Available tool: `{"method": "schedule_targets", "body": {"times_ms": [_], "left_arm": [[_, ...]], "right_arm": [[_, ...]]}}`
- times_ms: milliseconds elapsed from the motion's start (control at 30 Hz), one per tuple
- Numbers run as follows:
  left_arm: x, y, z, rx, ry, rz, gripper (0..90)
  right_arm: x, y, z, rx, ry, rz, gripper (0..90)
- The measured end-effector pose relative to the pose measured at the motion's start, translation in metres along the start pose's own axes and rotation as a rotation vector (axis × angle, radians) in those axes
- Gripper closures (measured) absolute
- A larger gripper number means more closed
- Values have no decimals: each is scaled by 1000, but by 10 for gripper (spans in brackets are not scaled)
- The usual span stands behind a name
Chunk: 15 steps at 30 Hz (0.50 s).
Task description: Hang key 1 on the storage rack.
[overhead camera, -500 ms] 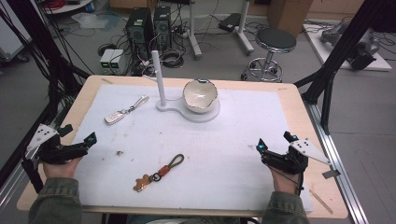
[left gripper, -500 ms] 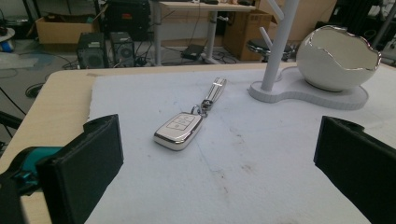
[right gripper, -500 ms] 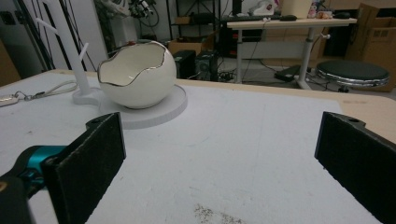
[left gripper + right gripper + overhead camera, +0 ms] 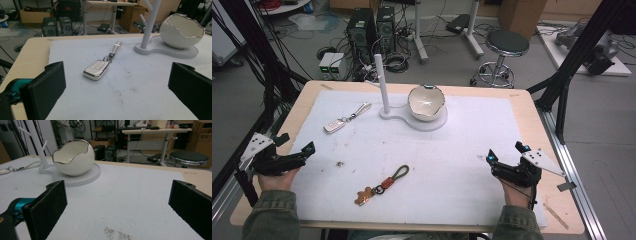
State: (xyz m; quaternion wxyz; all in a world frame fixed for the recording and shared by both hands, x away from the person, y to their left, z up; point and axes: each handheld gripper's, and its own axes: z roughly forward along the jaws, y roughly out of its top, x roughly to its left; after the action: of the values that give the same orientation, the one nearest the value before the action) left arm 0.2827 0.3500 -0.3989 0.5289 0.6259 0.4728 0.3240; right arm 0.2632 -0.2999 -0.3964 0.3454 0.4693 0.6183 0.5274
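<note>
Looks like the very start: both grippers, left [image 4: 294, 152] and right [image 4: 507, 154], sit jaws apart and empty. The car key [image 4: 97, 69] lies at 12 o'clock of the left one, probably first grab.

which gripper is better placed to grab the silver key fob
Left. The left gripper is open on the fob's side of the table, and its own view has the key fob lying just ahead between its jaws. The right gripper sits at the far edge.
</note>
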Motion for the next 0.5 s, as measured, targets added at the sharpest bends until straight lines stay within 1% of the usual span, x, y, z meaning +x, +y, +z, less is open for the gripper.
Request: {"method": "schedule_targets", "body": {"times_ms": [233, 267, 500], "left_arm": [[-1, 0, 1, 3, -7, -2, 17], [-1, 0, 1, 4, -22, -19, 17], [-4, 1, 1, 1, -36, -23, 17]], "right_arm": [[0, 0, 0, 3, -5, -2, 7], [0, 0, 0, 5, -4, 0, 6], [0, -1, 0, 6, -5, 3, 6]]}}
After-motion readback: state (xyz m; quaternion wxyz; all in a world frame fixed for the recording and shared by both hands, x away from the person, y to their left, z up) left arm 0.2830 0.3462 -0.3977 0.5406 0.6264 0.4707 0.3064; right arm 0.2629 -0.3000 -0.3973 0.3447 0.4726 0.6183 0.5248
